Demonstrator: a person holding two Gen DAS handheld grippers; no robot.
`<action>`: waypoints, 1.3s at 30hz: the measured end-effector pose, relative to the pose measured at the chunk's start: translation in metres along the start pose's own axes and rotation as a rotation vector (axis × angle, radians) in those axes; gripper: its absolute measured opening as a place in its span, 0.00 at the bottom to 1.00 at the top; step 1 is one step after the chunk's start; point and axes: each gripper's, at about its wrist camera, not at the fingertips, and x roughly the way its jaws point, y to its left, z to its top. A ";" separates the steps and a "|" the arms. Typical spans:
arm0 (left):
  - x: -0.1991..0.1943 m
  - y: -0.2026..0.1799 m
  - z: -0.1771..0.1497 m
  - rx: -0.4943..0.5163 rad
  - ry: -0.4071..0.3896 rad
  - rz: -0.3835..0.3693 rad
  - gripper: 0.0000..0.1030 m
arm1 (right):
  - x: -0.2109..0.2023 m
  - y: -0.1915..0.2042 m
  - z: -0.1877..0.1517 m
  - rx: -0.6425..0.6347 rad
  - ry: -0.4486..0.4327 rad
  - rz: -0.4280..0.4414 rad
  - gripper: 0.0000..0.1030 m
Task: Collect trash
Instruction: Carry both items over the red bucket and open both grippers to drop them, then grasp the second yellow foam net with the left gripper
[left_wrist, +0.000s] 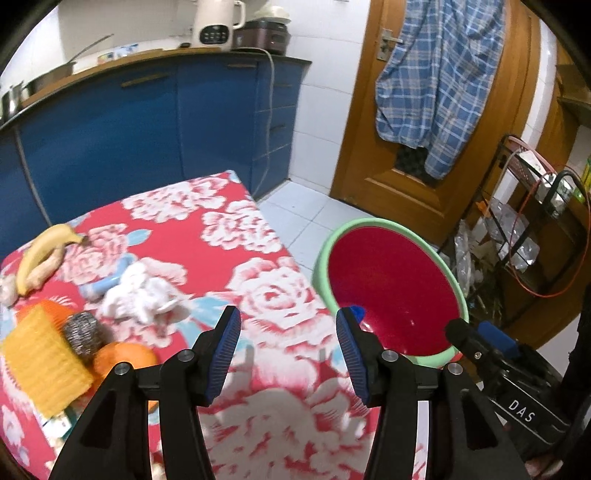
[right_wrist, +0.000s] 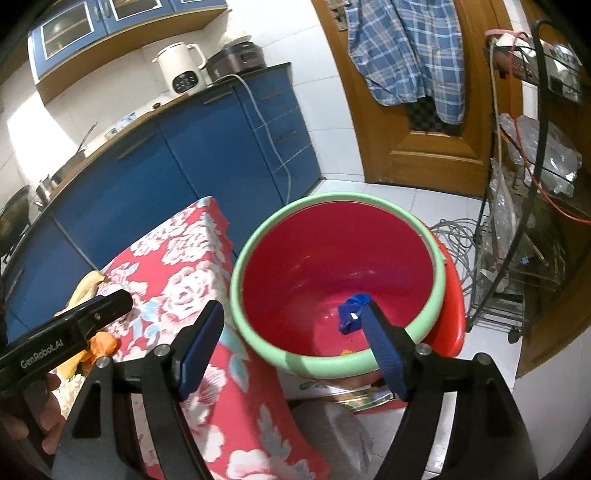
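A red basin with a green rim (left_wrist: 391, 225) (right_wrist: 332, 197) stands to the right of the table with the red floral cloth (left_wrist: 229, 236) (right_wrist: 177, 266). A crumpled blue scrap (right_wrist: 351, 312) lies in the basin; it also shows in the left wrist view (left_wrist: 357, 312). A crumpled white tissue (left_wrist: 140, 291) lies on the cloth. My left gripper (left_wrist: 288, 339) is open and empty above the table's right part. My right gripper (right_wrist: 291, 332) is open and empty over the basin's near rim; it also shows in the left wrist view (left_wrist: 476, 339).
On the table's left lie a banana (left_wrist: 40, 254), ginger (left_wrist: 46, 271), a yellow sponge (left_wrist: 44, 365), a steel scourer (left_wrist: 83, 332) and an orange (left_wrist: 123, 360). Blue cabinets (left_wrist: 110, 140) stand behind, a wooden door (left_wrist: 424, 110) with a plaid shirt (left_wrist: 436, 81), and a wire rack (right_wrist: 524, 229) at right.
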 end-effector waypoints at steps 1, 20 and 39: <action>-0.003 0.003 -0.002 0.000 -0.003 0.005 0.54 | -0.001 0.004 -0.001 -0.006 0.000 0.007 0.77; -0.050 0.101 -0.028 -0.160 -0.039 0.185 0.54 | -0.002 0.070 -0.017 -0.130 0.028 0.078 0.79; -0.036 0.179 -0.052 -0.329 0.008 0.353 0.65 | 0.009 0.112 -0.026 -0.210 0.064 0.100 0.79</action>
